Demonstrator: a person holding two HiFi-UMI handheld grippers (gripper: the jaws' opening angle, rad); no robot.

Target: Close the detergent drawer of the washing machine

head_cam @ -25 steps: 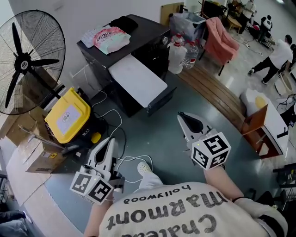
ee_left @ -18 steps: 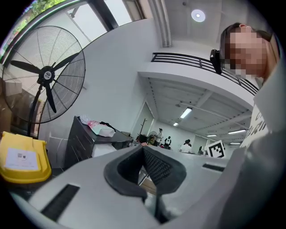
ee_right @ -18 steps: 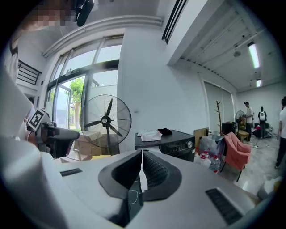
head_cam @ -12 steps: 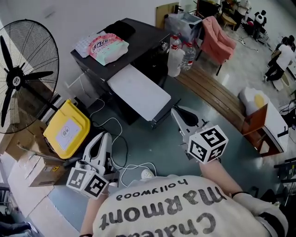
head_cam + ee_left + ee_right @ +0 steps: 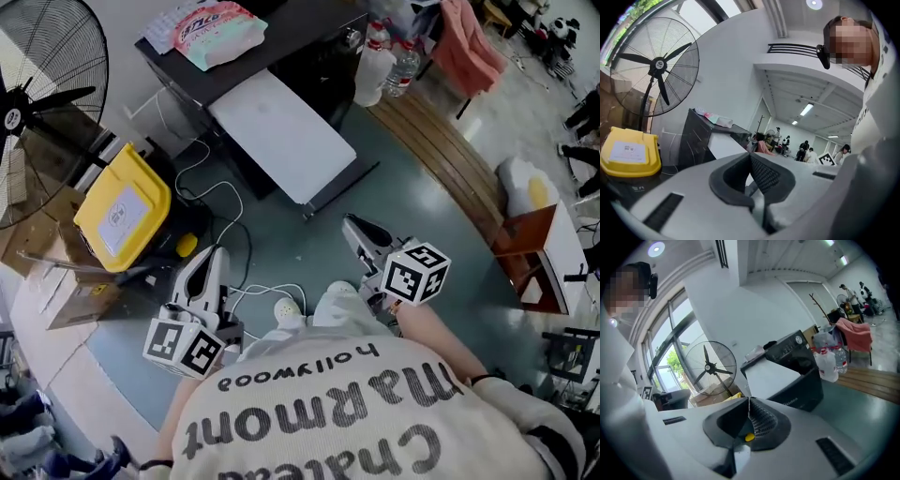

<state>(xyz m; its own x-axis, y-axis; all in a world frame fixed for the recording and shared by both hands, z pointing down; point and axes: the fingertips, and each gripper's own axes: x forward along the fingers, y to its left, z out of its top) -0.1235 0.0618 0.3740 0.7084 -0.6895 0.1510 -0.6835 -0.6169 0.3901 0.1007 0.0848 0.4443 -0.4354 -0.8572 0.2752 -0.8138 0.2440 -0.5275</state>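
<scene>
Both closed and empty, left tool [image 5: 212, 255] and right tool [image 5: 354, 225], well short of the washing machine [image 5: 300, 42]. Its detergent drawer? Can't pick it out. Danger: a closed tip skids off the drawer front or clips that white panel [image 5: 281, 136]. Right gripper view shows the machine's front; head view mostly its top.
</scene>
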